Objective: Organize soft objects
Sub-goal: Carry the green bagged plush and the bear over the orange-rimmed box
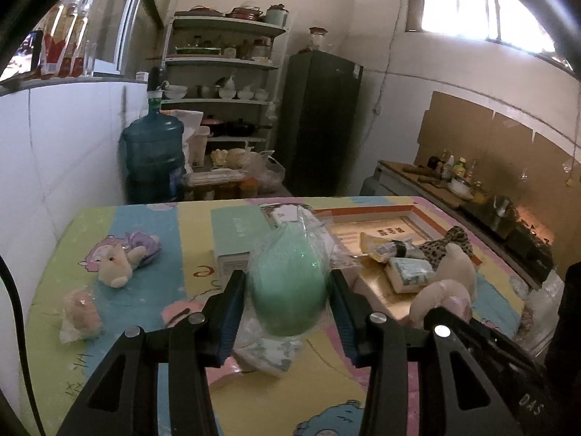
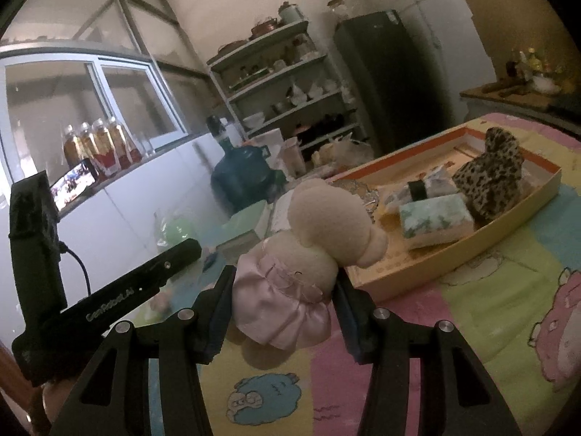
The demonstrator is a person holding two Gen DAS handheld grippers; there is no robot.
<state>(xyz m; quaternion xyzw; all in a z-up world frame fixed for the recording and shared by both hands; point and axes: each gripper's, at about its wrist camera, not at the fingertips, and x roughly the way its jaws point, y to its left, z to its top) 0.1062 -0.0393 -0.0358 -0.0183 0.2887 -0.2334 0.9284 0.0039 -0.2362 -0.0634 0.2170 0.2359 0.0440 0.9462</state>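
Green egg-shaped sponge in clear wrap [image 1: 288,287] clamped in left gripper [image 1: 287,290], above table's [image 1: 145,290] near edge. Plush doll in pink dress [image 2: 308,250] gripped by right gripper [image 2: 283,287], beside shallow box's [image 2: 399,283] near corner. Risk: slick wrap slipping; doll snagging box wall.

My left gripper [image 1: 288,292] clamps a green egg-shaped sponge wrapped in clear plastic [image 1: 290,283], held above the cartoon-print tablecloth [image 1: 152,254]. On the cloth to the left lie a cream plush toy [image 1: 118,263] and a small pink plush [image 1: 81,310]. To the right, a shallow cardboard box [image 1: 410,214] holds a leopard-print item [image 1: 452,243] and a wrapped sponge [image 1: 408,270].
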